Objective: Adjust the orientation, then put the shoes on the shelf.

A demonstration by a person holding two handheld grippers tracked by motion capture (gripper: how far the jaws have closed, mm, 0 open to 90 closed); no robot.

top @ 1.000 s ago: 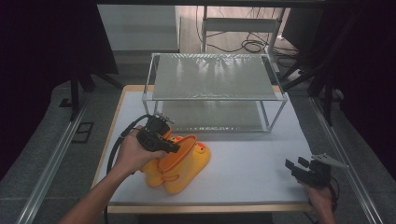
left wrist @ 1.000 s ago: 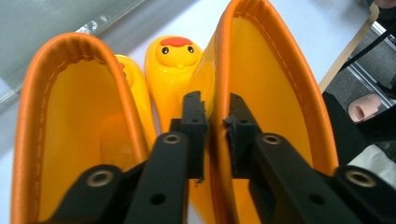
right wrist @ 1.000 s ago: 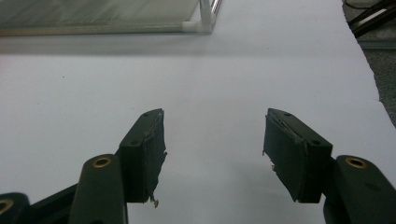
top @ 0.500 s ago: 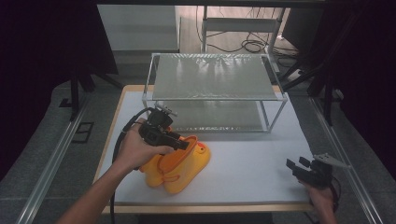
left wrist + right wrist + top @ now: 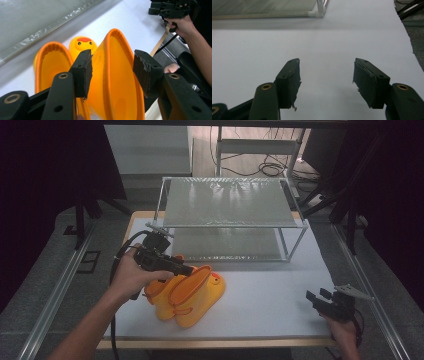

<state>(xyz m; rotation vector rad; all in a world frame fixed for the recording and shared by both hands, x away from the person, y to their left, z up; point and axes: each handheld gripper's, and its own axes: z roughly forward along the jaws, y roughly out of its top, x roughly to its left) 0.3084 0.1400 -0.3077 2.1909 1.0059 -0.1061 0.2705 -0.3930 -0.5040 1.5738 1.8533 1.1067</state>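
Note:
Two yellow rubber boots (image 5: pixel 192 295) with orange linings and duck faces lie side by side on the white table (image 5: pixel 270 285), left of centre. My left gripper (image 5: pixel 186 269) hovers just over their tops. In the left gripper view its jaws have just been opening. The nearer boot (image 5: pixel 117 82) has its orange rim between the pads (image 5: pixel 83 72), and neither pad presses on it. The other boot (image 5: pixel 51 65) lies to its left, with a duck face (image 5: pixel 83 43) beyond. My right gripper (image 5: pixel 315 299) rests at the table's front right, open (image 5: pixel 327 82) over bare white surface.
A two-tier metal-framed rack (image 5: pixel 230 202) with mesh shelves stands at the back of the table; its corner post (image 5: pixel 322 6) appears in the right gripper view. The far hand and its gripper (image 5: pixel 172 8) appear top right in the left gripper view. Dark floor and cables lie beyond.
My left gripper has risen a little and shifted right over the boots, and its jaws have spread from the boot's top. The boots and the right gripper have stayed put.

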